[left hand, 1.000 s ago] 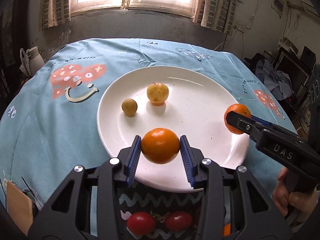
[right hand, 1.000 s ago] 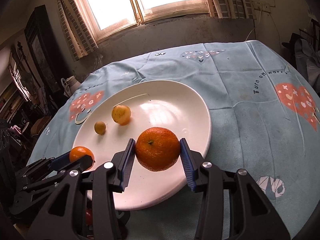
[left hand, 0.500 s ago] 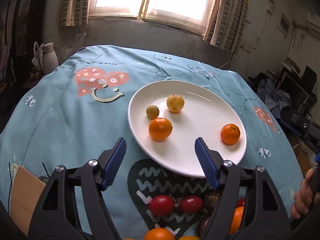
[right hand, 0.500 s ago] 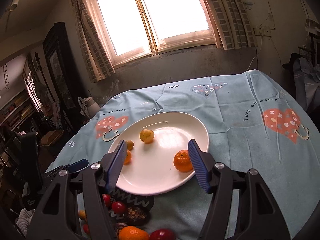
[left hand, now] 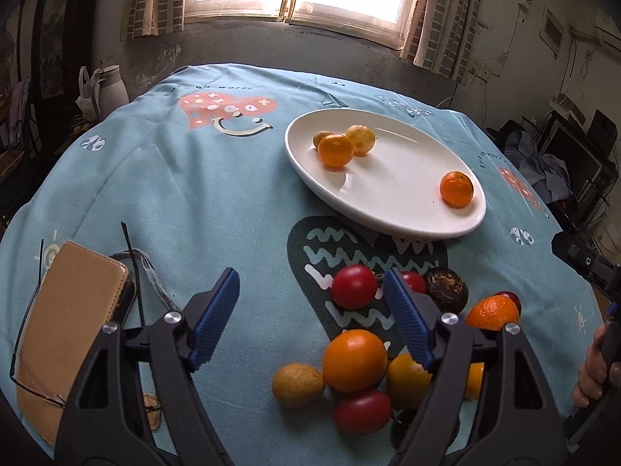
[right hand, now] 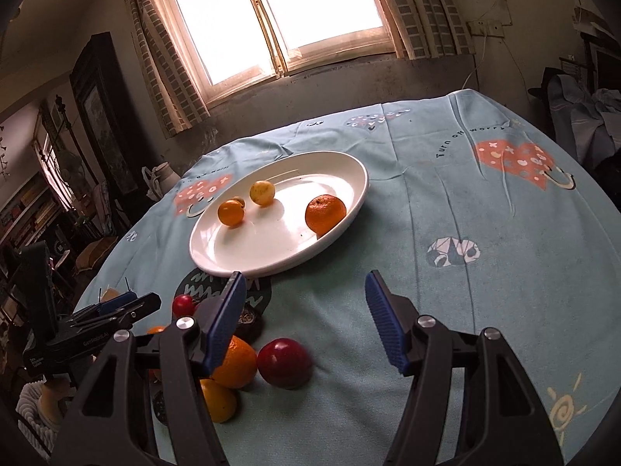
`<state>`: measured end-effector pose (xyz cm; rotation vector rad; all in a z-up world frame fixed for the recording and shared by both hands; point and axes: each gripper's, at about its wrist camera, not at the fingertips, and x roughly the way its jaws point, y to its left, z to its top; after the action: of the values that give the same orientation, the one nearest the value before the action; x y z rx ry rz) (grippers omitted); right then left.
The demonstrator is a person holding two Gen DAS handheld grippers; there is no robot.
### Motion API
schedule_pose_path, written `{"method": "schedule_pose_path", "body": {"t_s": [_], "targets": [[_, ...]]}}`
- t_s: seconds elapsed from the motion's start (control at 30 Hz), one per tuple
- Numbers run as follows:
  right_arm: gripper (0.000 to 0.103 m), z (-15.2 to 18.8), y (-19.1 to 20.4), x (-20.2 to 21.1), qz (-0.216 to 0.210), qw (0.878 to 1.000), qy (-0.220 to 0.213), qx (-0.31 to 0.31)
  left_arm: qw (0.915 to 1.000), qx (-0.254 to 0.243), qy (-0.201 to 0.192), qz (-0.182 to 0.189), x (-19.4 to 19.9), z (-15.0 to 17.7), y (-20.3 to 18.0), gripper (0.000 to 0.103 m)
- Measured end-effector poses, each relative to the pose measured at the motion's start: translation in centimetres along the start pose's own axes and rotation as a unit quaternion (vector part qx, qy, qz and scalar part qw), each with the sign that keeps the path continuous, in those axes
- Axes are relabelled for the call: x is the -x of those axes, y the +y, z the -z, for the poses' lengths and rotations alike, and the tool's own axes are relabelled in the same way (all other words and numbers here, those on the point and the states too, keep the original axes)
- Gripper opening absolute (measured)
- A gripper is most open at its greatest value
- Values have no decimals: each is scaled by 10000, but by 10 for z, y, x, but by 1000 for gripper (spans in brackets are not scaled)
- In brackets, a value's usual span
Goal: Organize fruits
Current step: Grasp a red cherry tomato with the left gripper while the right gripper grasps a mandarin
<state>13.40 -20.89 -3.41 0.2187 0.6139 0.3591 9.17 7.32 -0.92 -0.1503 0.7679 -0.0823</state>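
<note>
We are holding the left gripper [left hand: 310,312] over the blue-clothed surface [left hand: 202,194], its fingers [left hand: 215,312] having just been opening, spread with nothing between them. Beside it a tan wallet [left hand: 66,338] is lying. Farther right, the white plate [left hand: 392,209] is carrying two oranges [left hand: 335,150] and two small yellow fruits [left hand: 361,139]; loose fruit [left hand: 355,355] is crowding the near edge. Our right gripper [right hand: 302,318] is hanging released and empty.
</note>
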Motion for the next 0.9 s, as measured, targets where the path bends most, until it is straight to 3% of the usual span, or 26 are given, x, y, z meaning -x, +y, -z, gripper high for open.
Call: {"method": "schedule_pose_path", "body": {"t_s": [0.3, 0.63, 0.77, 0.9], "targets": [[64, 3, -7, -14, 58, 9991, 363, -209, 9986, -459, 165, -182, -16, 1, -15, 77], [64, 5, -8, -17, 112, 9988, 421, -233, 9930, -1115, 393, 2, -33, 4, -38, 45], [64, 5, -8, -17, 125, 9987, 435, -241, 9923, -1112, 500, 233, -38, 1, -38, 32], [64, 5, -9, -18, 135, 9986, 455, -244, 9917, -1084, 585, 362, -38, 2, -37, 30]]}}
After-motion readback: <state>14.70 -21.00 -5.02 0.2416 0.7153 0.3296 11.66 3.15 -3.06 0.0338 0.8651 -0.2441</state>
